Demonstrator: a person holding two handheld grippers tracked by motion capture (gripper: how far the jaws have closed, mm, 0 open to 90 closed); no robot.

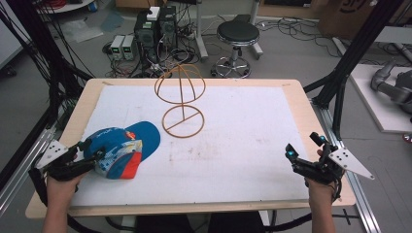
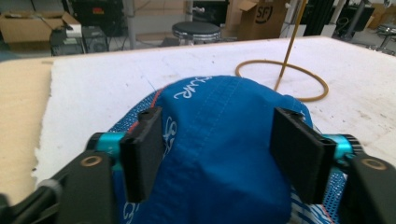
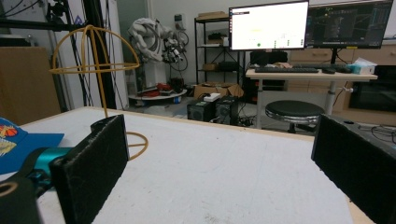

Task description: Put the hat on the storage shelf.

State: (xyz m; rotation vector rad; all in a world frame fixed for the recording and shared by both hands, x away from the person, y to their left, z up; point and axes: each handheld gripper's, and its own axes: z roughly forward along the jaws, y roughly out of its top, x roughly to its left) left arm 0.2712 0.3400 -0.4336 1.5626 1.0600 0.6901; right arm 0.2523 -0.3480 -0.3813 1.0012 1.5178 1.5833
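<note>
— Starting nearest the bottom of the high view: what is the left gripper (image 1: pixel 90 150) doing?

— Its jaws stand wide on either side of the blue cap (image 1: pixel 121 148), at the lower left of the frame. In the left gripper view the two black pads flank the cap's crown (image 2: pixel 219 140), and I judge they are not yet pressed into the cloth.

— And the right gripper (image 1: pixel 303 150)?

— At the lower right, wide apart too, with nothing between its jaws; it hovers over the bare white mat (image 1: pixel 243 141).

— So how far along is the job?

— Barely begun, I'd say. The cap lies on the mat, not lifted. Farther up, in the middle of the frame, the wire hat stand (image 1: pixel 180 99) is bare. Gripping, lifting and setting the cap over its dome all seem left to do.
</note>
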